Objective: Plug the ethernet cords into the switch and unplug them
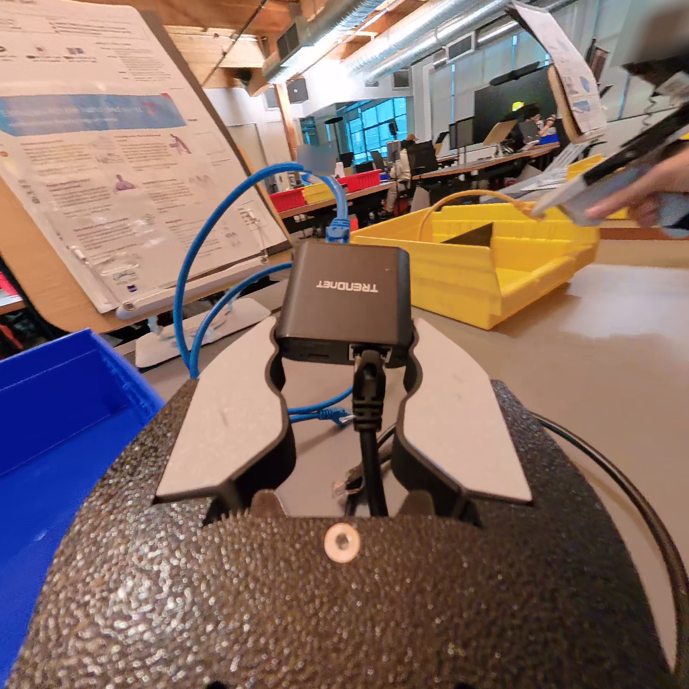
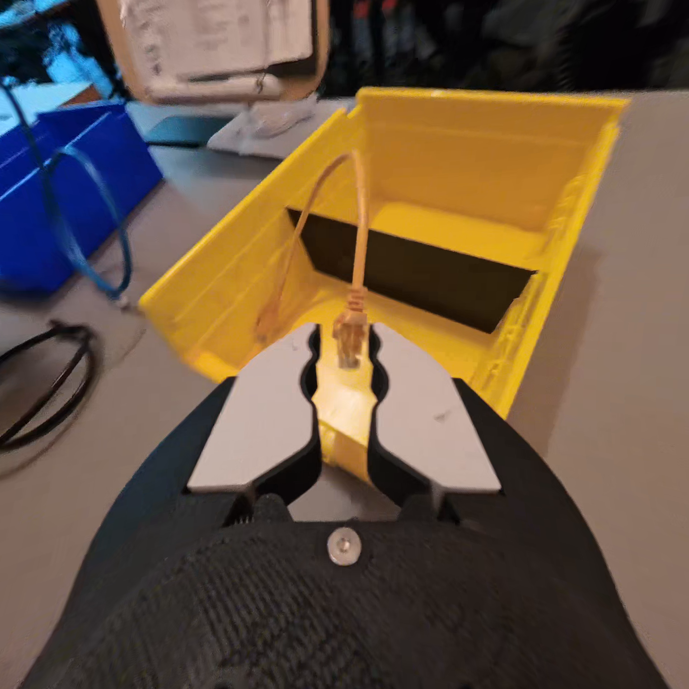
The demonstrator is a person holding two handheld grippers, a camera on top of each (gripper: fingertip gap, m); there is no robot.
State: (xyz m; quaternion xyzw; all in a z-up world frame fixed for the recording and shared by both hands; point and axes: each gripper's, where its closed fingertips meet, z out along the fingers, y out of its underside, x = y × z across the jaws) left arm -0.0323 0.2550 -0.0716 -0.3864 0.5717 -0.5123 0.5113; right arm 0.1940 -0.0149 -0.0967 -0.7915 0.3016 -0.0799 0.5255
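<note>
Holding the black switch (image 1: pixel 345 294) at its near corners, our left gripper (image 1: pixel 345 335) has its fingers (image 1: pixel 238 395) spread about as wide as the box and pressed against its 2 sides, just above the desk (image 1: pixel 559 354). A black cord (image 1: pixel 367 395) is plugged into the near face and a blue cord (image 1: pixel 337 227) into the far one. Our right gripper (image 2: pixel 345 346) hangs over the yellow bin (image 2: pixel 466 156), fingers nearly together and pinching the plug of the yellow cord (image 2: pixel 359 223), whose loop trails down into the bin. We judge the switch light, rigid and smooth-sided, so it could slip or twist under a push; gripping its flanks looks right. The cords seem light and floppy, so we take them by the stiff plug body, wary of the thin, probably brittle latch tab.
</note>
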